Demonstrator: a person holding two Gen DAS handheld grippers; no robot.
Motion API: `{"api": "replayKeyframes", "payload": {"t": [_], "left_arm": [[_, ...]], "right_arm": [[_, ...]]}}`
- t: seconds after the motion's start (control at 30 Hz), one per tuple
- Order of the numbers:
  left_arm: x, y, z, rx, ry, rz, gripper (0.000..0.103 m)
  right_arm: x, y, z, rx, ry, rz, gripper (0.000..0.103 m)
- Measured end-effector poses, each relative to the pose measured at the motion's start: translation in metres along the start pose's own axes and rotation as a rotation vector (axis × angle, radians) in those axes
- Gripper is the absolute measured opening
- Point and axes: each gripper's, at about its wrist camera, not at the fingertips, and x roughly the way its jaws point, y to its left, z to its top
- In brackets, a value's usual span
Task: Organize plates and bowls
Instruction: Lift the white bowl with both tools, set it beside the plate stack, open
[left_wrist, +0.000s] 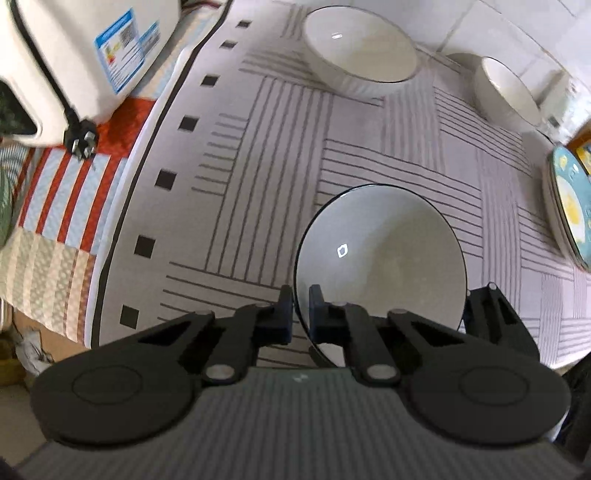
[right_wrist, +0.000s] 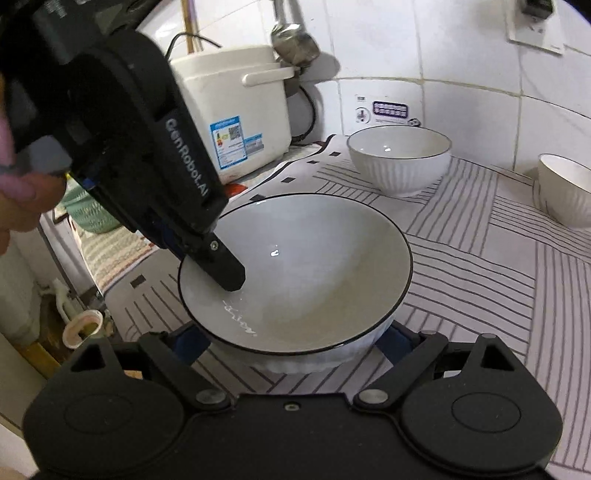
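A white bowl with a black rim (left_wrist: 380, 254) sits on the striped mat. My left gripper (left_wrist: 301, 308) is shut on its near-left rim, one finger inside and one outside. In the right wrist view the same bowl (right_wrist: 314, 266) is close in front, with the left gripper's finger (right_wrist: 227, 267) reaching into it. My right gripper (right_wrist: 291, 343) is open, its fingers on either side of the bowl's base. Two white ribbed bowls stand at the back, one larger (left_wrist: 360, 51) (right_wrist: 399, 158) and one smaller (left_wrist: 506, 88) (right_wrist: 565, 188).
A stack of plates with a blue and yellow pattern (left_wrist: 569, 206) lies at the right edge. A white rice cooker (right_wrist: 236, 110) with its plug (left_wrist: 79, 142) stands at the left on a red striped cloth. Tiled wall behind.
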Motion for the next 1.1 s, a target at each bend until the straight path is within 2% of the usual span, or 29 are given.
{"api": "replayKeyframes", "payload": {"t": [0.17,0.37,0.6,0.7,1.1], "left_arm": [[-0.008,-0.025,0.001,0.052,-0.008,0.006,0.007],[-0.012,-0.064,0.009,0.107,-0.018,-0.05,0.007],[-0.019,-0.101,0.024,0.177,-0.045,-0.097,0.007],[-0.017,-0.114,0.03,0.226,-0.057,-0.111,0.007],[0.023,-0.158,0.064,0.258,-0.055,-0.135,0.007]], "right_arm": [[-0.019,-0.004,0.0,-0.02,-0.025,-0.05,0.096],[-0.047,-0.027,0.001,-0.005,-0.054,-0.139,0.096],[-0.072,-0.057,0.006,0.091,-0.086,-0.184,0.096],[-0.075,-0.068,0.008,0.081,-0.099,-0.218,0.096],[-0.064,-0.121,0.012,0.034,-0.081,-0.302,0.096]]}}
